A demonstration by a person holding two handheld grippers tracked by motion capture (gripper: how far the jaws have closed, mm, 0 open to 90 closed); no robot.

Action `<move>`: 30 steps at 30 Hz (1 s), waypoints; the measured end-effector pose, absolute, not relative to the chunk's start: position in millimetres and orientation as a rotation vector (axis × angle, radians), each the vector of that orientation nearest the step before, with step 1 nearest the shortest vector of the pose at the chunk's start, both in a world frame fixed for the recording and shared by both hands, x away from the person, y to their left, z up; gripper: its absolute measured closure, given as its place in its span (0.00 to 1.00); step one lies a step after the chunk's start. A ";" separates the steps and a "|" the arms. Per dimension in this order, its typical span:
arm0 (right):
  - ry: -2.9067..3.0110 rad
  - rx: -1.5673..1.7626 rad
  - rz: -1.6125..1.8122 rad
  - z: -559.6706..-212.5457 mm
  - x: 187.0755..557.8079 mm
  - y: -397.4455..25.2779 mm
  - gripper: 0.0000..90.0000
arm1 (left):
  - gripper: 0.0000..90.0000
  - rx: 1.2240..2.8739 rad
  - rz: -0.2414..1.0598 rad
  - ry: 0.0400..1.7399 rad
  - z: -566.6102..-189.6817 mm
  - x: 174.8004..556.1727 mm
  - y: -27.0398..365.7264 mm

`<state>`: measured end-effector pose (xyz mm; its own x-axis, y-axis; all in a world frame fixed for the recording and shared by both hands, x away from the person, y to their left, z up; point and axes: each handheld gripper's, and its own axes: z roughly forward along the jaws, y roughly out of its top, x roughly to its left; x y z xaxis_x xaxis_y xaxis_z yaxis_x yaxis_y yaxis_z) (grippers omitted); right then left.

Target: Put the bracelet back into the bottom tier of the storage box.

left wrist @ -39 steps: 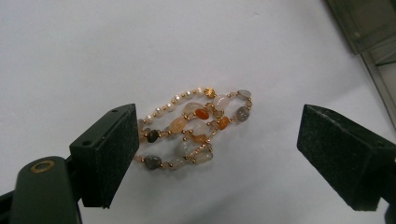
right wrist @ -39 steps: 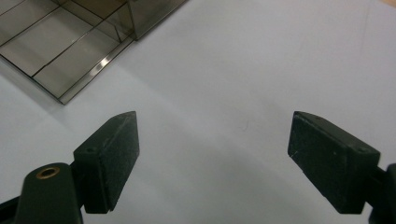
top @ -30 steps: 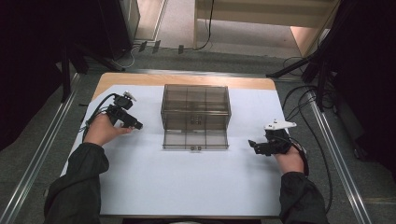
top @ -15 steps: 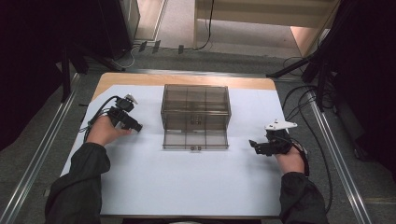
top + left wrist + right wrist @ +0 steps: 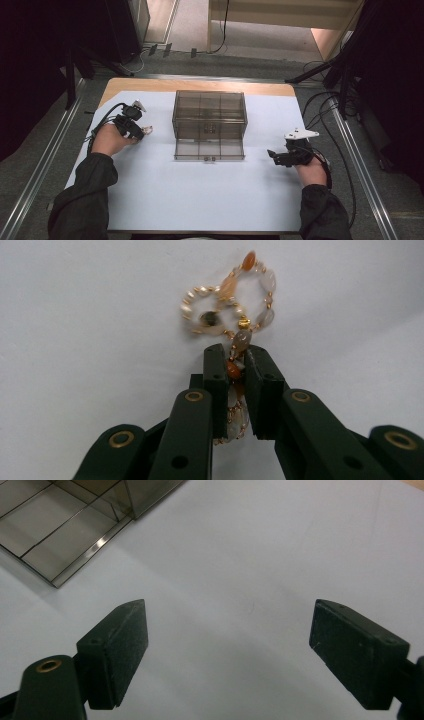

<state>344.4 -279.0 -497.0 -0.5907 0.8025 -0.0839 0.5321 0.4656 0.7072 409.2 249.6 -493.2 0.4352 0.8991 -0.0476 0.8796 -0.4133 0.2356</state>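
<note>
A beaded bracelet [image 5: 227,305] of orange, white and grey stones with gold links lies looped on the white sheet. My left gripper [image 5: 236,365] is shut on one strand of it; in the high view that gripper [image 5: 142,131] sits left of the box with the bracelet [image 5: 148,130] at its tip. A smoky clear plastic box [image 5: 210,114] with divided compartments stands mid-table, its lower drawer [image 5: 209,149] pulled out toward me. My right gripper [image 5: 272,155] rests right of the box, open, with nothing between its jaws; the drawer's corner [image 5: 50,540] shows at upper left in its view.
The white sheet [image 5: 200,195] covers most of the wooden table [image 5: 200,86]. Cables [image 5: 330,120] trail off the right side. Metal rails [image 5: 45,160] run along both sides of the table on the floor.
</note>
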 end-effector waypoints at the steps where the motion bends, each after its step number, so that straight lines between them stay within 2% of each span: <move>1: 2.310 1.118 0.906 -496.8 344.5 -279.7 0.19 | 0.92 2.454 0.113 1.555 -493.1 409.1 251.0; 4: 2.309 1.116 0.908 -496.5 344.5 -280.5 0.19 | 0.92 2.451 0.062 1.549 -492.2 408.6 254.9; 9: 2.310 1.117 0.902 -496.8 344.8 -280.1 0.19 | 0.92 2.404 0.071 1.545 -482.7 405.3 261.2; 23: 2.316 1.120 0.900 -497.4 345.0 -279.4 0.19 | 0.92 2.292 0.166 1.462 -435.3 387.7 267.1; 24: 2.317 1.120 0.900 -497.4 345.0 -279.3 0.19 | 0.95 2.282 0.180 1.446 -429.1 385.2 266.9; 30: 2.320 1.115 0.899 -497.5 346.4 -277.8 0.19 | 0.96 2.254 0.199 1.390 -406.0 373.7 264.5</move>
<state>346.4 -277.8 -497.5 -0.5946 0.7996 -0.0848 0.5335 0.4712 0.7024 373.7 264.5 -406.0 0.4733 0.8721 -0.1246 0.8021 -0.3682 0.4702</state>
